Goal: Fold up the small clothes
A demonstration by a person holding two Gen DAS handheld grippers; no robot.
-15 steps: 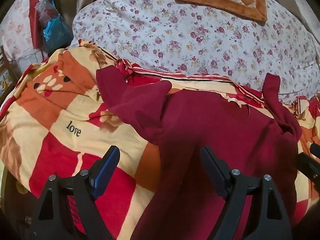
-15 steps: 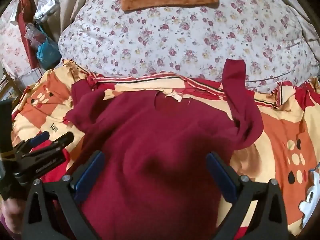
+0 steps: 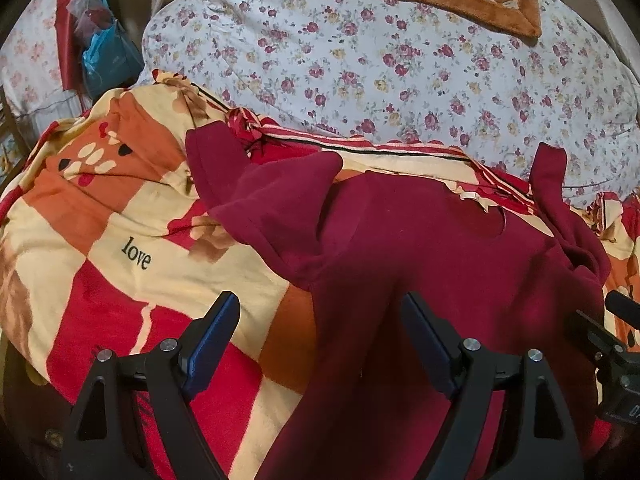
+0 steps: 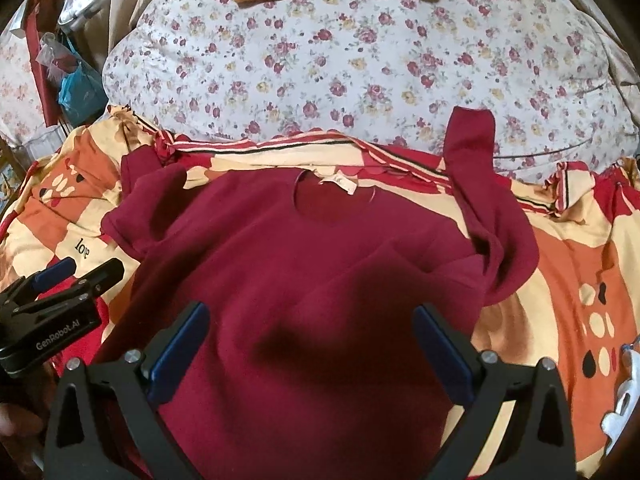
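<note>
Fingers on both grippers stand spread wide and hold nothing. The left gripper [image 3: 320, 344] hangs over the shirt's [image 4: 304, 264] left side, one finger above the blanket [image 3: 100, 208] and the other above maroon cloth. The right gripper [image 4: 310, 344] hangs over the middle of the body, both fingers above the fabric; I cannot tell whether either gripper touches it.

The shirt lies face up on the blanket, collar and label [image 4: 338, 182] toward the far edge, near the floral quilt [image 4: 360, 60]. Its left sleeve [image 3: 276, 196] is bunched and folded back on itself near the blanket's far left. The right sleeve [image 4: 474, 184] runs up past the blanket's far edge onto the quilt, with a crumpled knot of cloth at the shoulder.

No fold looks made yet, so the step in hand is probably to flatten and then bring a sleeve in. To do it well, I would smooth the body first, since it shows soft ridges. Then pinch each sleeve near its cuff, not at the shoulder, and lay it straight across the chest. Take a single layer only; the blanket beneath is soft and could easily be caught with it. Keep the two sides even so the later fold is square.
</note>
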